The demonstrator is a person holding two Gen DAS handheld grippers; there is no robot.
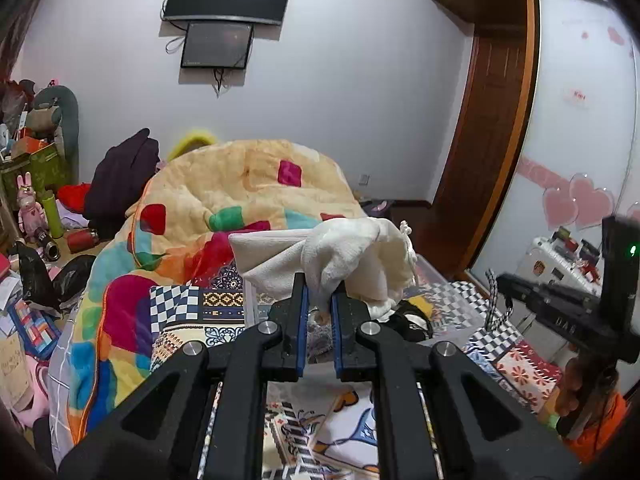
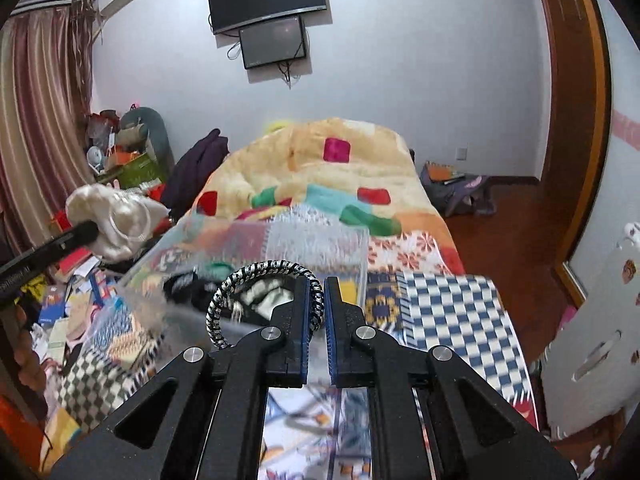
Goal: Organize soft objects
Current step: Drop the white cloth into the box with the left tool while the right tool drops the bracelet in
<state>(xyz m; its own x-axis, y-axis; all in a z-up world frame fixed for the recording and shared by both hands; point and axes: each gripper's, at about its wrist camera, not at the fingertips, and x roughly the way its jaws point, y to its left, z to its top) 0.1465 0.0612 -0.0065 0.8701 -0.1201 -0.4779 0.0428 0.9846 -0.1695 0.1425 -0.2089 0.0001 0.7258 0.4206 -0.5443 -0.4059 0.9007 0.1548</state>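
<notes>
Step in hand looks like carry-and-drop: the left gripper [image 1: 320,300] has its jaws clamped on a bunched white sock-like cloth [image 1: 340,256], held up in the air above the clear plastic bin [image 2: 280,236] that sits on the bed, w/ the cloth draping over and beyond the fingertips. In the right wrist view the same bundle [image 2: 116,220] shows well to the left of the bin and higher than its rim, so it isn't in yet. The right gripper [image 2: 316,300] is pinched on a black-and-white braided cord loop [image 2: 256,276], jaws nearly together w/ the cord caught against the left finger; the loop arcs out toward the bin's near wall (whether it's tied to the bin or just a loose strap, can't tell; that part is blurred). Dark and pale soft items already lie inside the bin, so my guess is sorting is partly done. Next move prob. calls for bringing the left gripper over the bin opening, lowering till the cloth is below the rim, then opening. Pose: left gripper about level, pointing along the bed toward the colourful blanket [image 1: 224,200] behind the bin; right gripper lower, close to the bin's near edge, aimed slightly down.
</notes>
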